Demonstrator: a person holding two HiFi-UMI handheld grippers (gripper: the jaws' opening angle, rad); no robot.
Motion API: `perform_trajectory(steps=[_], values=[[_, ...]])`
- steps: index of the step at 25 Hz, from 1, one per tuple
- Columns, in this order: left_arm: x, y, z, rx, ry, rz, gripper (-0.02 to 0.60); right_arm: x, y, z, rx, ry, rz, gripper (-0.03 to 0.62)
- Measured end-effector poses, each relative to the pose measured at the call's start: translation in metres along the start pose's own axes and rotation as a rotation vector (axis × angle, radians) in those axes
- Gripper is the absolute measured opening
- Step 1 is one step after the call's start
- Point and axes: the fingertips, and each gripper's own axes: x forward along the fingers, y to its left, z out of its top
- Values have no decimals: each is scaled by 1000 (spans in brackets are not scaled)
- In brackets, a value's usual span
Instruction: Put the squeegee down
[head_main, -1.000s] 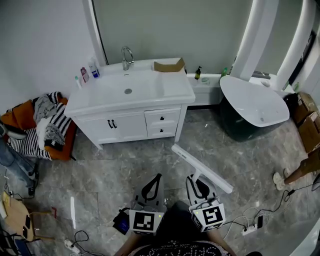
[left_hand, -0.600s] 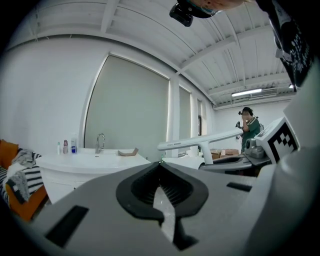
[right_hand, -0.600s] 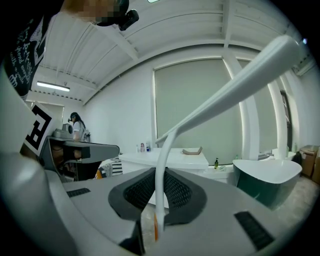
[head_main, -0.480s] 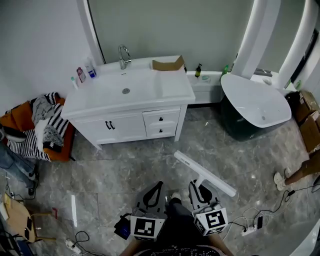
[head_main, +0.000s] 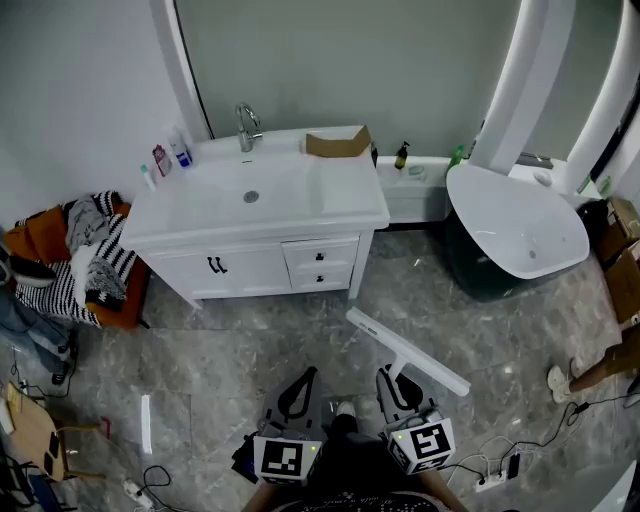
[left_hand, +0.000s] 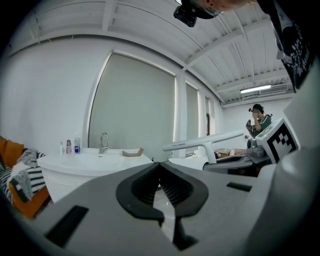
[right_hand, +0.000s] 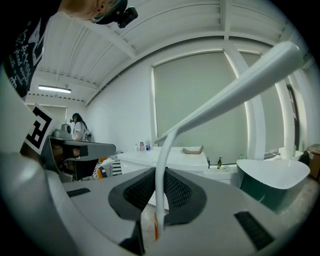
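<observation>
A white squeegee (head_main: 405, 350) with a long blade hangs over the grey floor, its thin handle (right_hand: 161, 185) clamped between the jaws of my right gripper (head_main: 396, 379), which is shut on it. In the right gripper view the blade (right_hand: 235, 90) runs up to the right above the jaws. My left gripper (head_main: 298, 385) is beside it on the left, shut and empty, its pads meeting at the tips (left_hand: 160, 167). The squeegee (left_hand: 202, 142) also shows to the right in the left gripper view. Both grippers point toward the white vanity (head_main: 260, 200).
The vanity has a faucet (head_main: 245, 125), bottles (head_main: 170, 155) and a cardboard piece (head_main: 338, 143). A white tub (head_main: 515, 230) stands at the right. Clothes on an orange seat (head_main: 85, 255) lie at the left. Cables and a power strip (head_main: 490, 478) lie by my feet. A person's foot (head_main: 565, 380) is at the right edge.
Both grippers and the squeegee have drifted a little down in the head view while the vanity and tub shifted slightly; the grip on the squeegee is unchanged.
</observation>
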Motion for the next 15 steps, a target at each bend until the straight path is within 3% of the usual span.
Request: perform_trajectory(steps=[8, 15], values=[[29, 2, 7, -1, -44, 55, 5, 12, -33, 1, -7, -17, 19, 54], [47, -13, 1, 19, 2, 8, 5, 6, -56, 1, 0, -15, -23, 54]])
